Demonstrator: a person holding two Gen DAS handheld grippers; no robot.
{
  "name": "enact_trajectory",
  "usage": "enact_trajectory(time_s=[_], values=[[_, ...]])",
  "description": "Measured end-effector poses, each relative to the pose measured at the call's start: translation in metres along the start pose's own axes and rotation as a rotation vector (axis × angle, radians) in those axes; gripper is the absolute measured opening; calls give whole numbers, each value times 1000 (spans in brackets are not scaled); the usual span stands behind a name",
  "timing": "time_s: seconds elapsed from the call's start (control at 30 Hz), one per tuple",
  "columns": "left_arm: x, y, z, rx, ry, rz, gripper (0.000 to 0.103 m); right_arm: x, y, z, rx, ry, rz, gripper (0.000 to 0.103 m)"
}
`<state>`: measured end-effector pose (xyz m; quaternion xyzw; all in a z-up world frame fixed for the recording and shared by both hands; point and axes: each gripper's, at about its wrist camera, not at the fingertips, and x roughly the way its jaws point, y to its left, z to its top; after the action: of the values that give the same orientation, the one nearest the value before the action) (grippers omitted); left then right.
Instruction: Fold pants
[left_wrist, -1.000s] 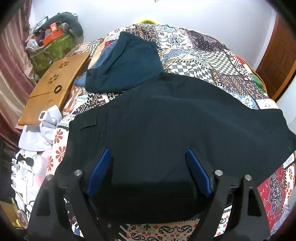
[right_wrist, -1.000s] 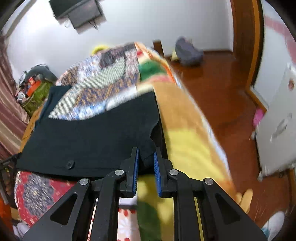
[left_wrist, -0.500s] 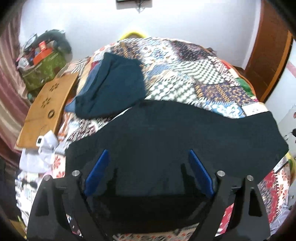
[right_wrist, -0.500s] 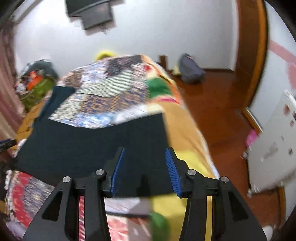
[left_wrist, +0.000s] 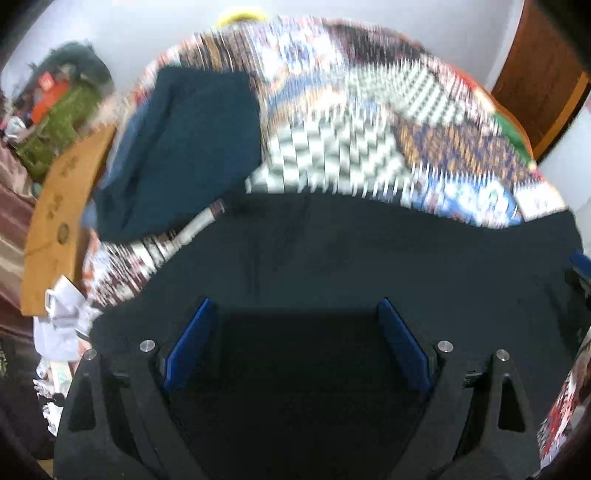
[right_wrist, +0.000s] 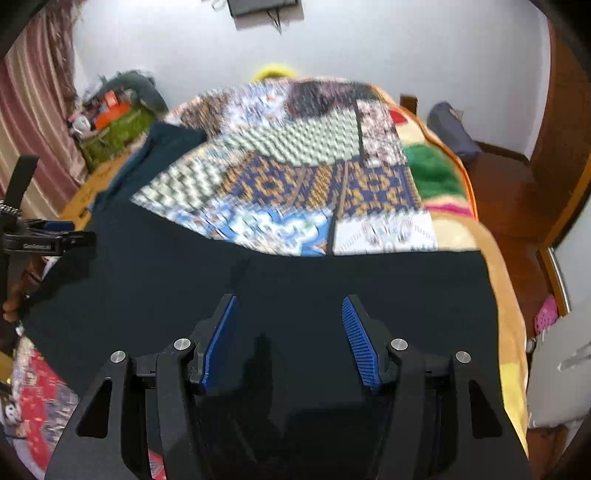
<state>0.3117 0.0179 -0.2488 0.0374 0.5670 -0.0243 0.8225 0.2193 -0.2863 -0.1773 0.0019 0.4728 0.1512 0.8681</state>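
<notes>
I have the pants lying flat on the bed, a dark band filling the lower half of both frames, long axis running left to right. Both sit right over the cloth: left hand-held gripper spread wide and empty, right hand-held gripper likewise released. Fabric looks black, smooth, already doubled.

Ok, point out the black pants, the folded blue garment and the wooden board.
black pants (right_wrist: 332, 273), right wrist view, flat middle of the cloth
blue garment (left_wrist: 192, 147), left wrist view, its centre
wooden board (left_wrist: 62, 206), left wrist view, its top face
</notes>
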Motion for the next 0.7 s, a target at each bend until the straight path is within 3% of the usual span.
enact_trajectory(time_s=[0.1, 0.17, 0.3, 0.5, 0.7], values=[[-3, 8, -13, -3, -5, -57, 91, 7, -20, -14, 49, 61, -14, 54], [-7, 10, -21, 8, -8, -68, 91, -2, -29, -22, 69, 46, 14, 54], [-22, 9, -43, 26, -40, -62, 92, -27, -45, -38, 115, 30, -18, 54], [-41, 14, -67, -23, -76, -72, 92, -59, -53, -58, 163, 10, -53, 55], [-59, 12, -89, -21, -100, -62, 92, -89, -64, -77, 282, -33, -16, 55]])
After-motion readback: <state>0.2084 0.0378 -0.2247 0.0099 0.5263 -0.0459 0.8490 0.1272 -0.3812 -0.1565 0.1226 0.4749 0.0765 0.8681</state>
